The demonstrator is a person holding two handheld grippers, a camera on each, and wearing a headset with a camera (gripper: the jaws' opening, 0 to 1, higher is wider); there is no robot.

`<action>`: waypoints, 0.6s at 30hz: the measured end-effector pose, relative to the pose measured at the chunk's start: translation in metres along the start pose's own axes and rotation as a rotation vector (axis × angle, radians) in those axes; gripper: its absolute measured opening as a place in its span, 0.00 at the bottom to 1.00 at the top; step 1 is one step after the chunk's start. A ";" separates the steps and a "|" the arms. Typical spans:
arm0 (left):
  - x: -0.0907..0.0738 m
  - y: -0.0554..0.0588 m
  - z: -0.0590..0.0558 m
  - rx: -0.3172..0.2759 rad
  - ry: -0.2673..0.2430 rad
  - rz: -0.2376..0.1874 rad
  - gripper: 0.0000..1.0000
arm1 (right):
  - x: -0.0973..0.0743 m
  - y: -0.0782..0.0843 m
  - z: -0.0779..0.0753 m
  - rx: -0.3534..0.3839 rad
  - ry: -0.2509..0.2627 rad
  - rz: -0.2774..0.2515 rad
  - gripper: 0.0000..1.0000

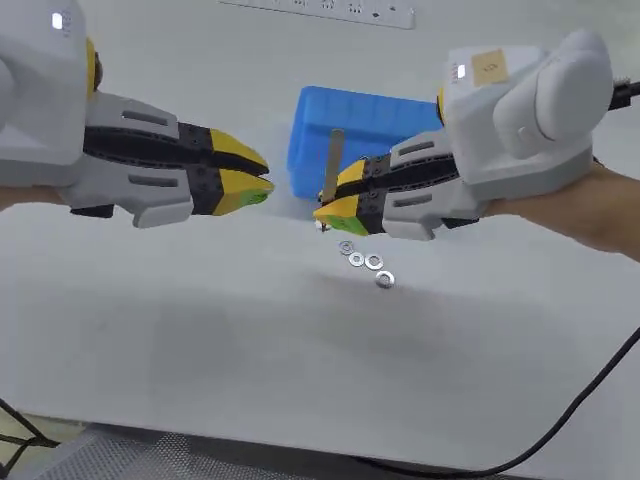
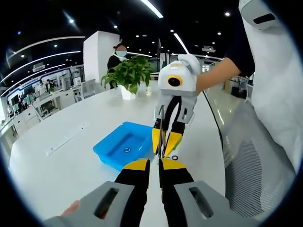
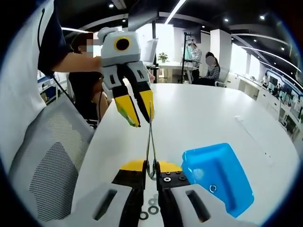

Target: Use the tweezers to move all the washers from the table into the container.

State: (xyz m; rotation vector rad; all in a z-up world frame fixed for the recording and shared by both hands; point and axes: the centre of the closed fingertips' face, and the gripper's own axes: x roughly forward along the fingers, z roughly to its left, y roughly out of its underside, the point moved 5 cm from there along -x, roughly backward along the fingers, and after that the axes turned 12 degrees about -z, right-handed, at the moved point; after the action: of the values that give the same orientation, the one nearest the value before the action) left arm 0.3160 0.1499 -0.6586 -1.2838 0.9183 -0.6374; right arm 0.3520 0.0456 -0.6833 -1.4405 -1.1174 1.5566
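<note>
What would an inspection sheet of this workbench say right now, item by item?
Surface: white table.
Job's things: blue container with one washer inside; a short row of washers on the table beside it; tweezers.
Clutter: nothing seen.
Grippers: right gripper shut on the tweezers; left gripper slightly open, holding nothing.
Cables: black cable at the near right; power strip at the far edge.
Surroundings: potted plant, mesh chair, seated people.
</note>
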 end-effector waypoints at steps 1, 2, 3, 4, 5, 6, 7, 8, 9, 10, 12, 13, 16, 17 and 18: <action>-0.001 0.000 0.000 -0.001 -0.002 -0.003 0.12 | -0.002 -0.003 -0.001 0.003 0.003 -0.004 0.09; -0.001 -0.001 0.000 -0.002 -0.007 -0.008 0.12 | -0.003 -0.005 -0.002 0.002 0.005 -0.007 0.09; -0.002 -0.001 0.000 -0.001 -0.010 -0.011 0.12 | -0.006 -0.008 -0.003 -0.004 0.012 -0.011 0.09; -0.002 -0.002 0.000 -0.001 -0.012 -0.014 0.12 | -0.007 -0.010 -0.005 0.001 0.016 -0.016 0.09; -0.003 -0.002 0.000 -0.002 -0.015 -0.019 0.12 | -0.010 -0.013 -0.006 0.004 0.021 -0.022 0.09; -0.004 -0.003 0.000 -0.002 -0.016 -0.022 0.12 | -0.012 -0.015 -0.007 0.000 0.024 -0.023 0.09; -0.005 -0.002 0.000 -0.002 -0.018 -0.023 0.12 | -0.015 -0.018 -0.010 -0.004 0.033 -0.025 0.09; -0.006 -0.002 -0.001 -0.002 -0.019 -0.023 0.12 | -0.017 -0.020 -0.012 -0.005 0.040 -0.027 0.09; -0.007 -0.002 -0.001 -0.004 -0.020 -0.023 0.12 | -0.020 -0.023 -0.015 -0.012 0.051 -0.028 0.09; -0.007 -0.001 -0.001 -0.006 -0.021 -0.024 0.12 | -0.023 -0.025 -0.018 -0.011 0.058 -0.033 0.09; -0.008 0.000 -0.001 -0.006 -0.025 -0.026 0.12 | -0.028 -0.030 -0.024 -0.009 0.077 -0.045 0.09; -0.008 0.000 -0.001 -0.009 -0.026 -0.028 0.12 | -0.030 -0.032 -0.026 -0.008 0.083 -0.046 0.09; -0.008 0.001 -0.001 -0.014 -0.028 -0.033 0.12 | -0.034 -0.035 -0.035 -0.021 0.102 -0.043 0.09; -0.008 0.002 -0.001 -0.015 -0.028 -0.032 0.12 | -0.034 -0.036 -0.038 -0.024 0.107 -0.040 0.09; -0.007 0.002 -0.001 -0.016 -0.027 -0.033 0.12 | -0.034 -0.037 -0.042 -0.028 0.112 -0.040 0.09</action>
State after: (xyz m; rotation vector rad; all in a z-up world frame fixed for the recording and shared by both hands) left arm 0.3113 0.1559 -0.6591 -1.3211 0.8832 -0.6374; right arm 0.3954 0.0318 -0.6366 -1.4957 -1.0985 1.4201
